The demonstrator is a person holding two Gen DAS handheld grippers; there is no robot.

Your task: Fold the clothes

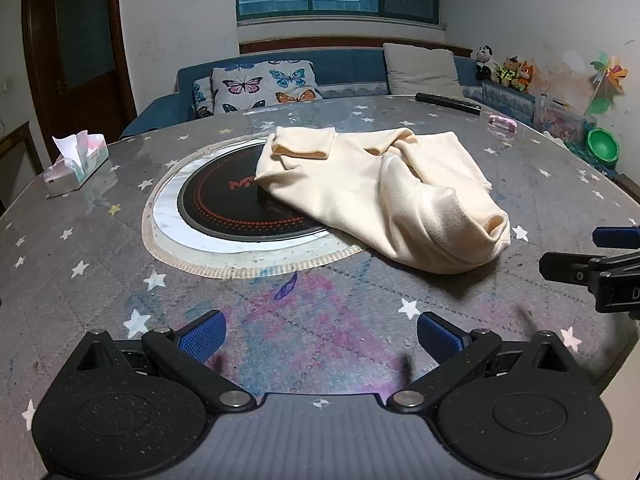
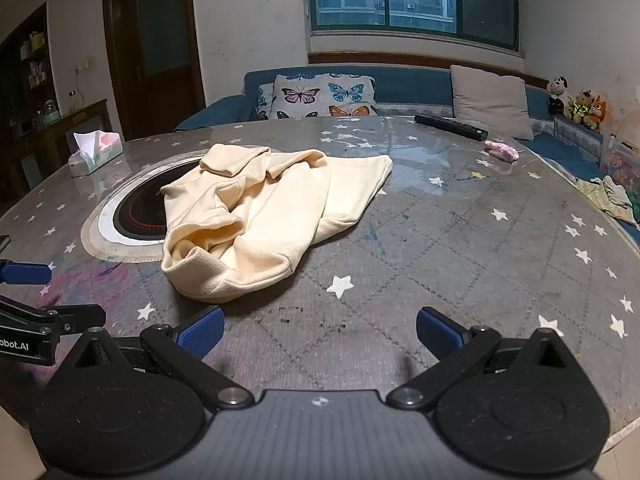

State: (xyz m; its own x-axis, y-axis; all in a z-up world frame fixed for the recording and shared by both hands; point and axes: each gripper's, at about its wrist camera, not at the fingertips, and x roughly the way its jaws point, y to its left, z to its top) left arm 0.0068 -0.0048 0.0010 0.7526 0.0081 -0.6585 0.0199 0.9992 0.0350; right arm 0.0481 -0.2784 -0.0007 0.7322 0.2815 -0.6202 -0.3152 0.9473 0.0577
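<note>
Cream garment [image 2: 256, 216] crumpled beyond left hand-held gripper [image 1: 320, 338]

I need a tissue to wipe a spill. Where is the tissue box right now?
The tissue box sits at the table's far left in both wrist views, left of the round black cooktop and well clear of the cream garment.

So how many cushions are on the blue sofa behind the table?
2: a butterfly-print cushion toward the left, a plain grey cushion toward the right. The table edge may hide others.
</note>
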